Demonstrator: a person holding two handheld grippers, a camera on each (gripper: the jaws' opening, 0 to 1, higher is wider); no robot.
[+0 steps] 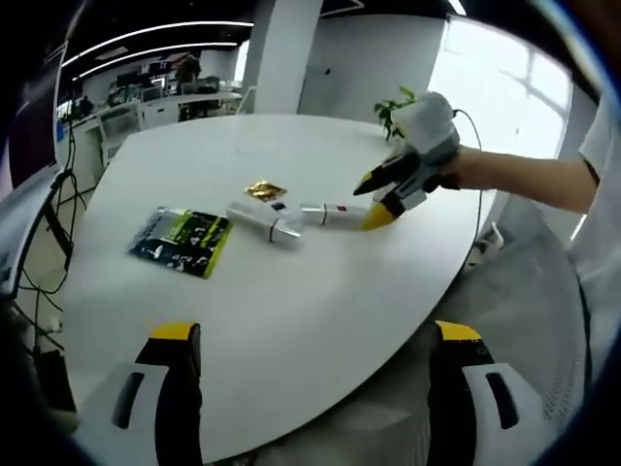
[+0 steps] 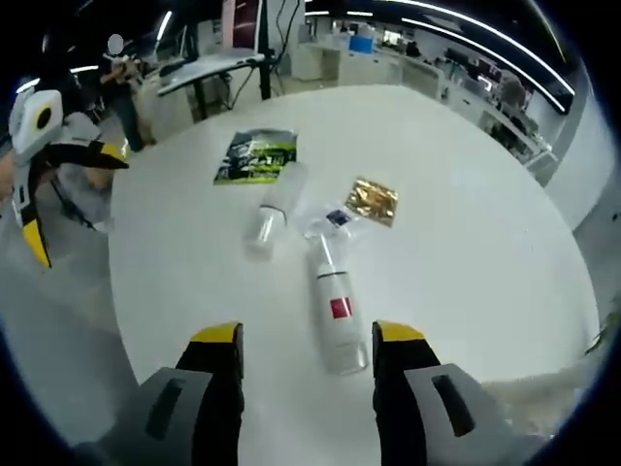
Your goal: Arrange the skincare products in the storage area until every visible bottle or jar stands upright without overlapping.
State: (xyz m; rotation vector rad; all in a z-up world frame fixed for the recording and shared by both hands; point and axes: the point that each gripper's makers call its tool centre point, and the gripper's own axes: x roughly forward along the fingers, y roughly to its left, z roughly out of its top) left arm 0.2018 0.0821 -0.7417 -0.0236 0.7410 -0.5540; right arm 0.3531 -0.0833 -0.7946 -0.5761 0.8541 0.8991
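Note:
Two bottles lie on their sides on the white round table [image 1: 291,311]. In the right gripper view, a white bottle with a red label [image 2: 335,316] points away from me, its near end between my right gripper's [image 2: 309,335] open jaws. A clear bottle [image 2: 275,209] lies beyond it to the left. In the left gripper view the red-label bottle [image 1: 330,214] and the clear bottle [image 1: 264,221] lie end to end mid-table, with the right gripper [image 1: 374,202] open at the red-label bottle's right end. My left gripper [image 1: 315,340] hangs open and holds nothing over the near table edge.
A green-and-black packet [image 1: 181,241] lies left of the bottles and a gold sachet [image 1: 264,190] behind them. A small clear sachet with a blue mark [image 2: 335,219] sits by the red-label bottle's cap. The left gripper [image 2: 78,204] hovers off the table's left edge. A plant [image 1: 393,107] stands at the far edge.

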